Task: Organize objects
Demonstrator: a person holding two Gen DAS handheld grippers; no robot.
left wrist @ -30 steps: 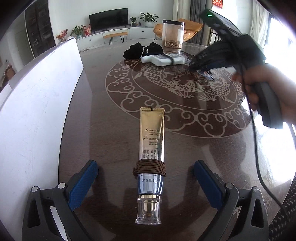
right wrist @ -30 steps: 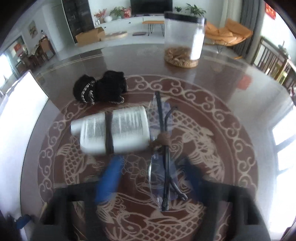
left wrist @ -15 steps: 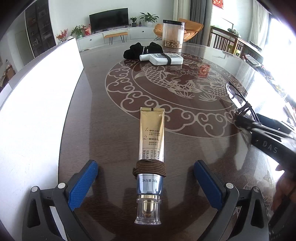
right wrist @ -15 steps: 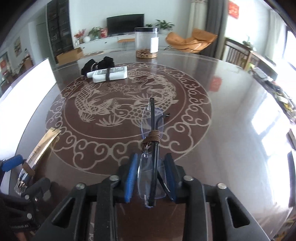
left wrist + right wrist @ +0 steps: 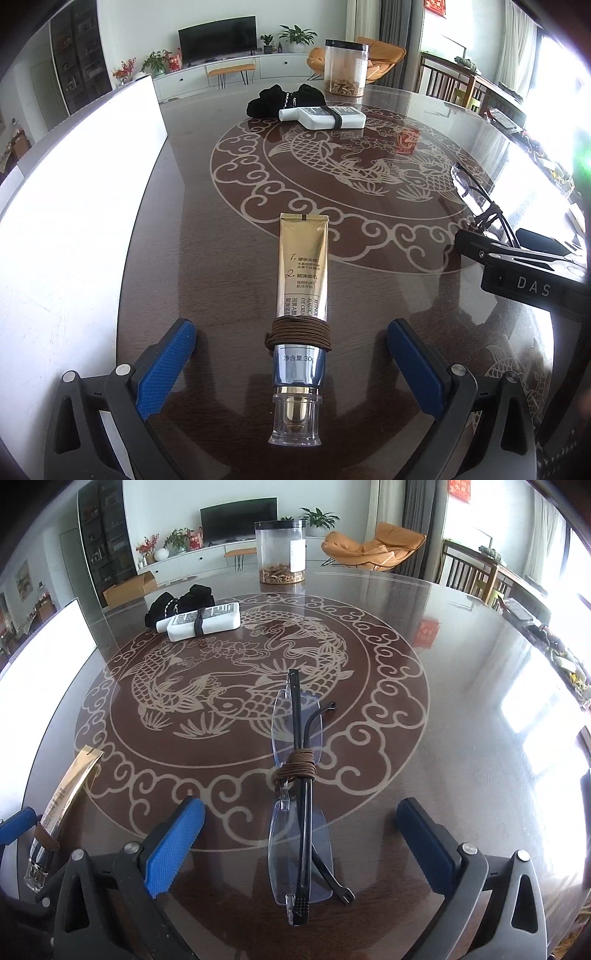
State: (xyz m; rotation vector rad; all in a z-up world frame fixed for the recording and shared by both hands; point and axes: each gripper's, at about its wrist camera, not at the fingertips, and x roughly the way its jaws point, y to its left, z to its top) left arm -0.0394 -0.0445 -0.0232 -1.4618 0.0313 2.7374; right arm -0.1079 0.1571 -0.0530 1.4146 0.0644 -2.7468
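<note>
White board (image 5: 74,206): stands along the left edge of the table, upright, near the left claw.
Left claw (image 5: 291,363): jaws spread wide, blue pads well clear on either side of the tube, gripping nothing.
Tube (image 5: 301,295): gold, lies flat on the table between the left claw's pads, clear cap toward the camera, crimped end pointing away; brown cord (image 5: 298,334) wound around it just above the silver neck. Shows again at the far left of the right wrist view (image 5: 62,797).
Table (image 5: 461,686): dark, glossy, round fish-and-cloud pattern at the centre.
Black pouch (image 5: 181,600): far side of the pattern, touching the white bottle.
White bottle (image 5: 203,622): lies on its side just in front of the pouch, dark band around its middle.
Clear jar (image 5: 281,550): upright beyond the pattern, brown pieces at the bottom.
Glasses (image 5: 299,801): folded, flat on the table between the right claw's pads, touching neither; brown cord (image 5: 296,768) tied around the middle.
Right claw (image 5: 301,849): jaws have just been opening, now spread wide, glasses lying loose between them, nothing gripped.
</note>
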